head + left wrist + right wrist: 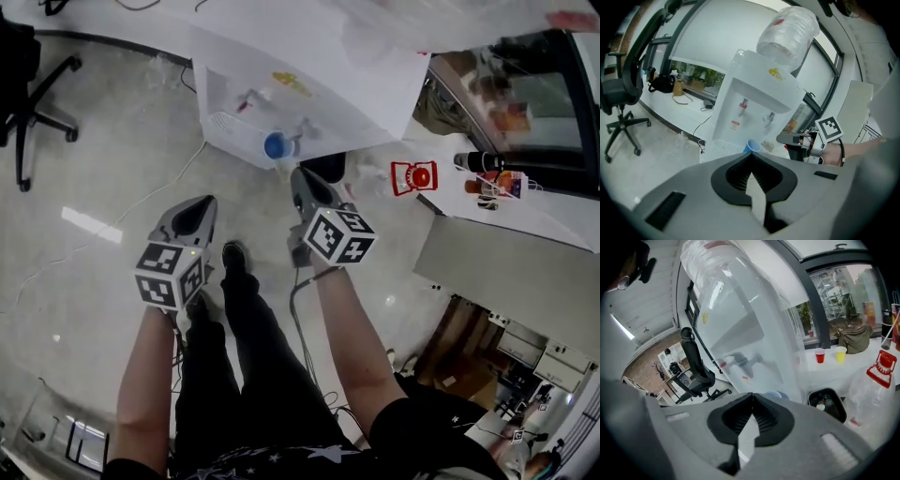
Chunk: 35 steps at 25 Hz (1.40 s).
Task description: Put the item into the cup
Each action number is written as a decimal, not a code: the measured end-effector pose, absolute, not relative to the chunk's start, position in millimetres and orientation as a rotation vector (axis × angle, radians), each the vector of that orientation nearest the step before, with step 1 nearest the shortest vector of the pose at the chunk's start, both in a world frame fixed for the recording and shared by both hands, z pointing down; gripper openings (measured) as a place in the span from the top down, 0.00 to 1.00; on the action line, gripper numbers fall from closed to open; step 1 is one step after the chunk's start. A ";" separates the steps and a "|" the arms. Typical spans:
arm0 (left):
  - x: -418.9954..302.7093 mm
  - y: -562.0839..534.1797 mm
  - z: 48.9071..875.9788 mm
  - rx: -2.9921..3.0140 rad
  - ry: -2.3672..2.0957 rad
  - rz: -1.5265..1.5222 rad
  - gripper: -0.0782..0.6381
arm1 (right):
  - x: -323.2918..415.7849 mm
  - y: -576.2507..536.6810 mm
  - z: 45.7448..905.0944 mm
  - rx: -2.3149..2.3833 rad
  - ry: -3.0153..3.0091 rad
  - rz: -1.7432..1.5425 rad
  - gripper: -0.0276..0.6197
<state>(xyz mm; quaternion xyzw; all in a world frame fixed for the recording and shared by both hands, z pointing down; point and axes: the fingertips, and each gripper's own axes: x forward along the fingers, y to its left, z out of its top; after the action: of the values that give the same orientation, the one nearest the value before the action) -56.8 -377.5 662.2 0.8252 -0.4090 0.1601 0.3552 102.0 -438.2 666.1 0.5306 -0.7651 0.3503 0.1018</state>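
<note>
Closest to me, a person stands with dark trousers and bare forearms, holding a gripper in each hand and pointing both forward. The left gripper (200, 202) has its jaws closed, tips meeting. The right gripper (301, 176) is the same, jaws pressed together at the tip. I cannot make out any item between either pair, and no loose item that I can identify shows in any view.

Beyond the feet is pale polished floor, with a thin white cable (155, 192) trailing across it to the left.

Just ahead of the right gripper, a small blue cup (277, 145) stands upright on the drip tray of a white water dispenser (314, 98), under its two taps. A large clear water bottle (787, 30) sits upended on top. Further off, a black office chair (28, 80) stands to the left, and a red cup (819, 355) and a yellow cup (841, 354) stand side by side on a white counter to the right.

What could go wrong, as I judge it: with both grippers closed on nothing, there is nothing yet to drop in. The cup looks light, so a nudge from a jaw tip reaching in under the taps could tip it off the tray. The floor cable could catch a foot.
</note>
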 end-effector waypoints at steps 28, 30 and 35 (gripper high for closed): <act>-61.2 -392.5 684.4 2.104 -1.065 0.470 0.88 | 104.4 -490.4 722.2 1.678 -2.196 0.961 0.95; -64.1 -392.8 685.2 2.100 -1.071 0.473 0.88 | 103.9 -492.0 723.0 1.685 -2.195 0.964 0.95; -70.3 -395.8 681.9 2.087 -1.094 0.445 0.88 | 103.1 -491.3 722.7 1.691 -2.189 0.957 0.95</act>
<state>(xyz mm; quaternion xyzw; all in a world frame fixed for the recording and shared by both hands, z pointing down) -70.3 -395.8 681.9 0.8109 -0.4250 0.1730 0.3631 103.1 -491.3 722.7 0.5743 -0.7437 0.3250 0.1071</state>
